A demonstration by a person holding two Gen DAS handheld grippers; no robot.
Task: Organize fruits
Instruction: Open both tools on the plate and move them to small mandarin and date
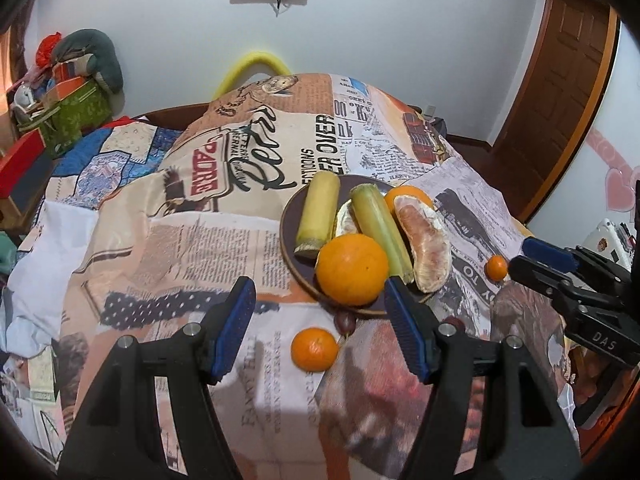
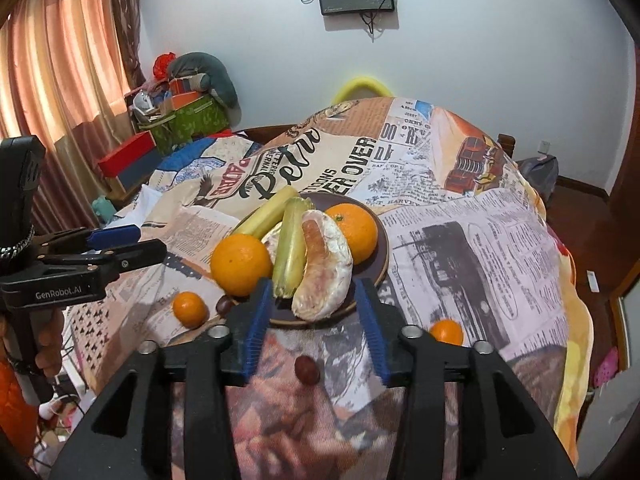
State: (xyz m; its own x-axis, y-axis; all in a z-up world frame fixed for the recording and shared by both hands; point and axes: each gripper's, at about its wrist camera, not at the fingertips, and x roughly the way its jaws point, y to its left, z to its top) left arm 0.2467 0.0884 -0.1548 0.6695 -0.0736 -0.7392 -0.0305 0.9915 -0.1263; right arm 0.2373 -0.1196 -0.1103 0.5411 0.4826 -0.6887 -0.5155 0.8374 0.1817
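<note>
While fruit sits heaped on dark plate (image 1: 289,236) atop newspaper-print cloth on counter, two sugarcane pieces (image 1: 318,216) and peeled pomelo segment (image 2: 325,269) lie lengthwise, pointing away from cameras. Large orange (image 1: 352,269) at plate's near edge. Small mandarin (image 1: 314,349) on cloth just below. Left gripper (image 1: 320,330) fingers apart, empty. Right gripper (image 2: 316,322) fingers partly apart, holding nothing, dark grape (image 2: 307,369) on cloth between them

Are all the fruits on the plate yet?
Mostly. The plate already holds two oranges, sugarcane pieces and pomelo wedges. The left gripper and right gripper are open and empty. Two small tangerines and a dark round fruit still lie on the cloth.
</note>
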